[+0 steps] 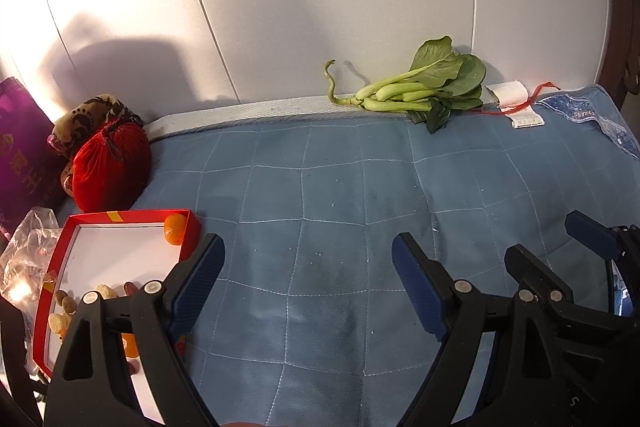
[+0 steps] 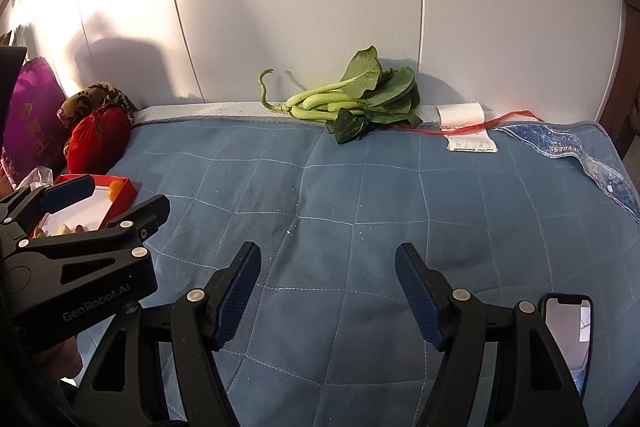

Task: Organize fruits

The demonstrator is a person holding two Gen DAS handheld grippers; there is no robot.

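Observation:
A red box (image 1: 132,215) with a white floor lies at the left on the blue quilted pad (image 1: 320,187). A mandarin (image 1: 175,229) sits in its far right corner. Several small brown and red pieces (image 1: 64,307) lie nearer, and a second orange fruit (image 1: 130,345) shows behind my left finger. A bunch of green bok choy (image 1: 424,87) lies at the far edge against the white wall. My left gripper (image 1: 308,241) is open over bare quilt, just right of the box. My right gripper (image 2: 328,249) is open over bare quilt too, with the bok choy (image 2: 352,99) far ahead. Neither gripper holds anything.
A red velvet pouch (image 1: 112,167), a patterned cloth, a purple bag (image 1: 20,155) and crumpled clear plastic (image 1: 28,247) crowd the left side behind the box. A phone (image 2: 568,331) lies at the near right. A white label and red string (image 2: 468,131) lie beside the bok choy.

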